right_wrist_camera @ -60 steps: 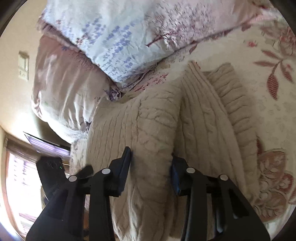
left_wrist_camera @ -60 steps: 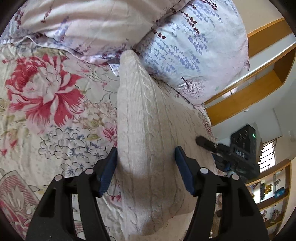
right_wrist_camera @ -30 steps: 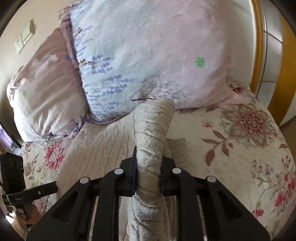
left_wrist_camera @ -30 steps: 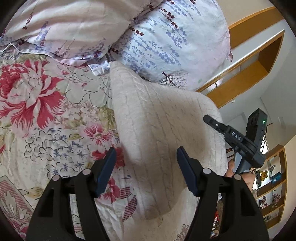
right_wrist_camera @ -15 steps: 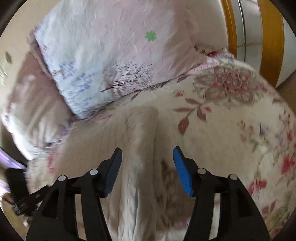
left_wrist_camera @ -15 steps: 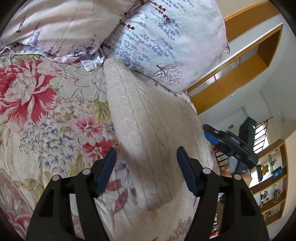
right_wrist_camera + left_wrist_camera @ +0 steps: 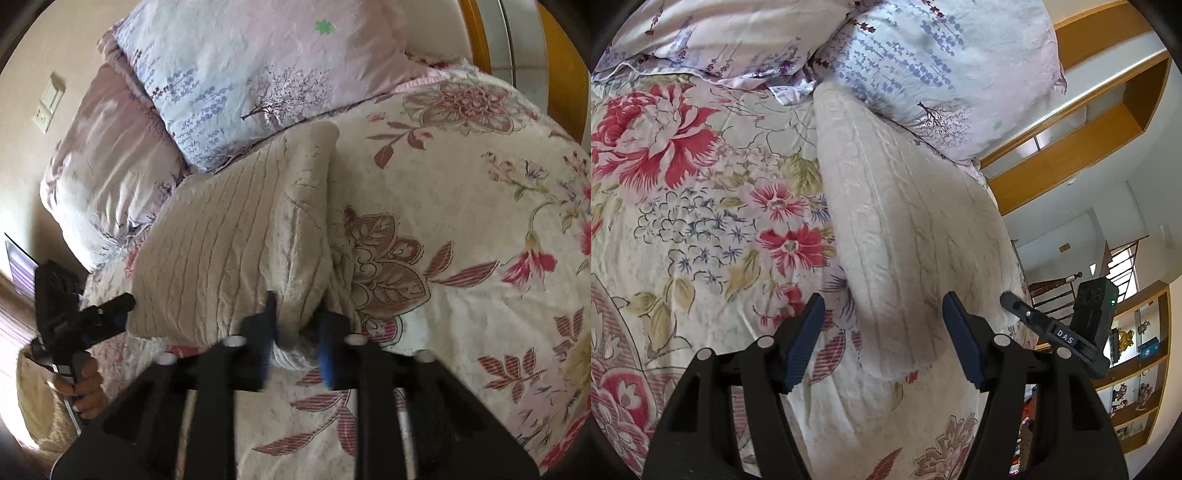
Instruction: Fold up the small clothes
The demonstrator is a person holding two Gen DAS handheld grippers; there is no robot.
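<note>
A cream cable-knit sweater (image 7: 905, 229) lies folded in a long strip on the floral bedspread (image 7: 701, 221). My left gripper (image 7: 882, 343) stands open astride the strip's near end, its pads clear of the knit. In the right wrist view the sweater (image 7: 229, 240) runs up toward the pillows. The right gripper (image 7: 295, 339) is blurred, its jaws closing with the sweater's near corner bunched between them, the pads pressing the fabric. A hand (image 7: 81, 387) holds the left gripper at the far left.
Two lavender-print pillows (image 7: 942, 74) lie against the far end of the sweater. A wooden bed frame and shelves (image 7: 1071, 147) stand beyond the bed at the right. Bare bedspread (image 7: 461, 221) spreads to the right of the sweater.
The right gripper let go of the raised fold, opened wide, dropped toward the sweater's near corner and closed on it. The fold now lies flat. The left gripper barely moved.
</note>
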